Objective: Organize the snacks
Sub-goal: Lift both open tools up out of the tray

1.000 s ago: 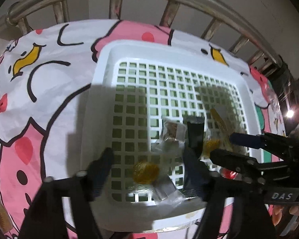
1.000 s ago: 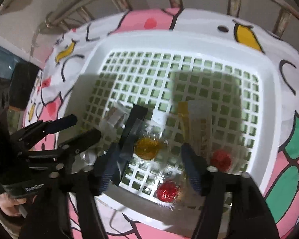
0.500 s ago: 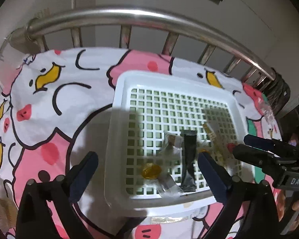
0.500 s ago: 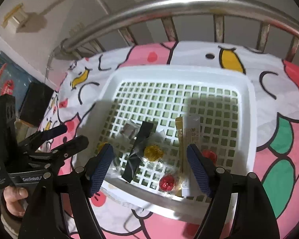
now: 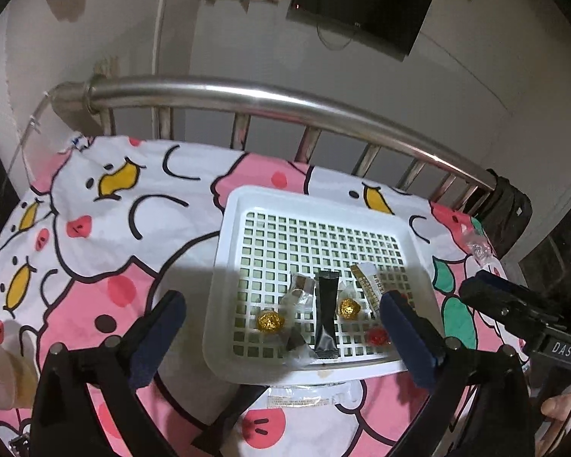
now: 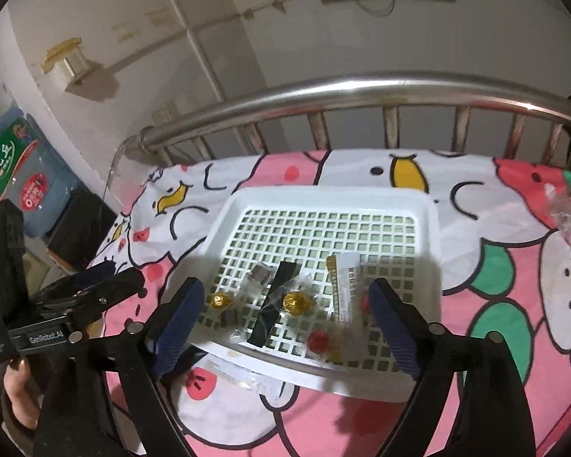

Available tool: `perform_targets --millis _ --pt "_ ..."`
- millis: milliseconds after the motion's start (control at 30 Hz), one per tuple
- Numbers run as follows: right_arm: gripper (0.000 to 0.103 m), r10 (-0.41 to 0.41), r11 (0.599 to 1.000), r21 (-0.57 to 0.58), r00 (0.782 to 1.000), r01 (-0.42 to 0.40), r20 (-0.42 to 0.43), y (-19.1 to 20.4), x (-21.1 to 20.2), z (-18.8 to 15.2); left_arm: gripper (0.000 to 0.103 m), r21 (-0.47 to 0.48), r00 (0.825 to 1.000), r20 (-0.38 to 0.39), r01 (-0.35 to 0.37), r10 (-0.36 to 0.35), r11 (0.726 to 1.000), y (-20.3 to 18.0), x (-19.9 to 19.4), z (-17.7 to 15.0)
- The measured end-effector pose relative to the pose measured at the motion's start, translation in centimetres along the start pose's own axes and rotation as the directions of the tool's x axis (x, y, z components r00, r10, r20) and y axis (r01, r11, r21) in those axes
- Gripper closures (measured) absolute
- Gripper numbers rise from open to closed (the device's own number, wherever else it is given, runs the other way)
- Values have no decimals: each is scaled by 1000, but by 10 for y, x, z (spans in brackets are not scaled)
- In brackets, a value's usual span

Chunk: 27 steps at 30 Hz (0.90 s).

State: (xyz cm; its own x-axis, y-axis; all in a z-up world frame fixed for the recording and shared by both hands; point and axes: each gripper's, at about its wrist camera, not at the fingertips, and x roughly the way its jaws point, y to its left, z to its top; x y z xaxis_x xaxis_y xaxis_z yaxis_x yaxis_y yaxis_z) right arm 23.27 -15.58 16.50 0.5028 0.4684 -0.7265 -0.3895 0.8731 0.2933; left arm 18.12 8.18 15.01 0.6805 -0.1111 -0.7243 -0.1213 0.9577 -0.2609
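So the snacks are all sitting in the white basket, lower middle of both views: two gold foil candies, a black stick sachet between them, a gold-and-white stick pack, a red candy near the front rim, plus a couple of small clear-wrapped brown bits.

What's changed: a second ago both grippers were right down over the basket, now they've pulled way up and back, so the whole pink cartoon bedsheet and the metal bed rail are in frame. The left gripper is spread wide with nothing in it, same for the right gripper.

Basket contents look the same as before, so I'd guess that drop is finished. Not done though, I think: there's a clear-wrapped snack still out on the sheet at the right edge, and a flat clear packet just in front of the basket.
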Motion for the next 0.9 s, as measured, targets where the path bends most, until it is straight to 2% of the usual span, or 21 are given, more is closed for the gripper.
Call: perform_targets --millis 200,367,767,900 --pt "4 3 1000 -8 996 -2 94 8 -30 -21 0 31 996 79 39 -41 999 -13 -28 -18" --pt "3 19 1000 -25 992 -16 128 14 -44 -42 0 24 989 129 66 -69 998 -13 -45 -43" --pt "3 43 999 -35 987 -38 152 16 -48 -95 0 58 984 176 29 -39 998 -7 -59 -106" --pt "3 31 997 -73 989 -21 146 19 -42 -114 0 40 989 145 36 -42 999 4 -47 -123"
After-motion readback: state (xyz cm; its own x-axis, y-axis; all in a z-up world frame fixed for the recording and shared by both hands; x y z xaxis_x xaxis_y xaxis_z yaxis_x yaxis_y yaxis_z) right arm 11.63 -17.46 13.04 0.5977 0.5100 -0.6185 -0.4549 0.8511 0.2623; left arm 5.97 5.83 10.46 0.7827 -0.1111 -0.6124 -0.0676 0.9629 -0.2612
